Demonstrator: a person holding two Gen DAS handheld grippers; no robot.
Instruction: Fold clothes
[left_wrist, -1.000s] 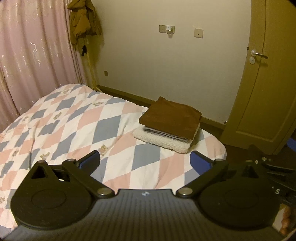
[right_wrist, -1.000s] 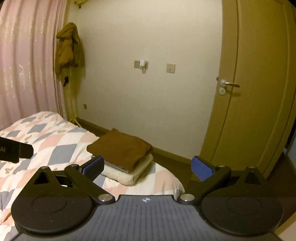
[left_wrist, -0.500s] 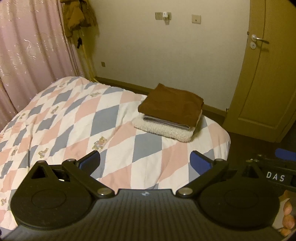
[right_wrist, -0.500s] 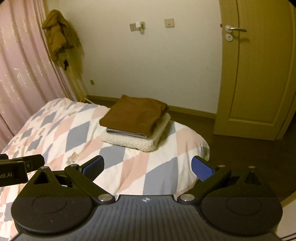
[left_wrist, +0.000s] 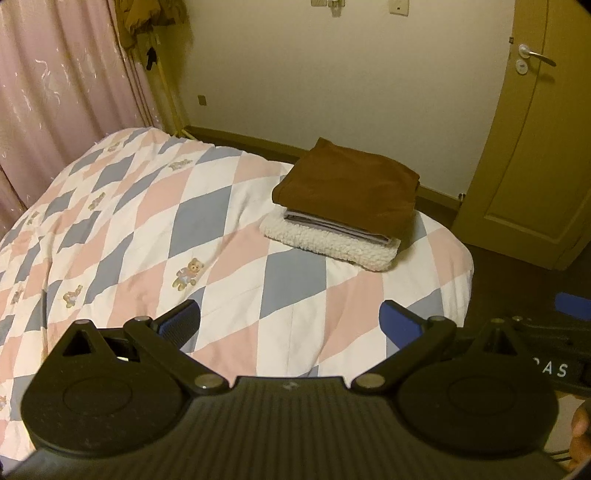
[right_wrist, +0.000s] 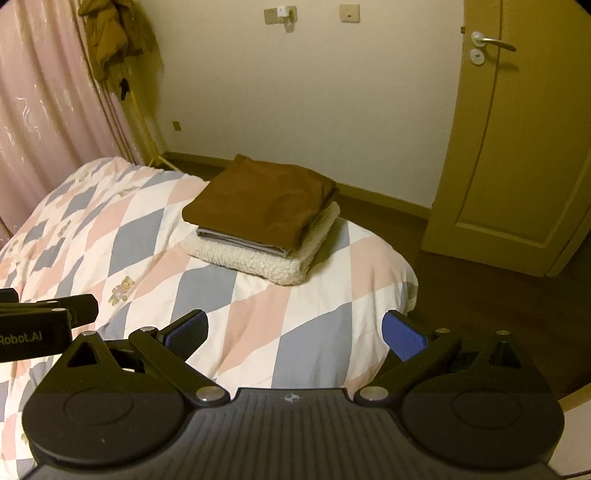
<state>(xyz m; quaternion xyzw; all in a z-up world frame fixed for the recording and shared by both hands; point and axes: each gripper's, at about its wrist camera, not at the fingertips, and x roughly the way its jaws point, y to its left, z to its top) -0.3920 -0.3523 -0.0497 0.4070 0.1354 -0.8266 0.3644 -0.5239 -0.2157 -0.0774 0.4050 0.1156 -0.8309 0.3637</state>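
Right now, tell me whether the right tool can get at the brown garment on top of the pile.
Probably yes: the right tool is open and empty, and only bare quilt lies between it and the brown garment.

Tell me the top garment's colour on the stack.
Brown; clearest in the right wrist view.

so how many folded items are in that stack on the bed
3 visible: a brown garment on top, a thin grey item in the middle, and a fluffy cream blanket at the bottom, touching the quilt. More thin layers may be hidden.
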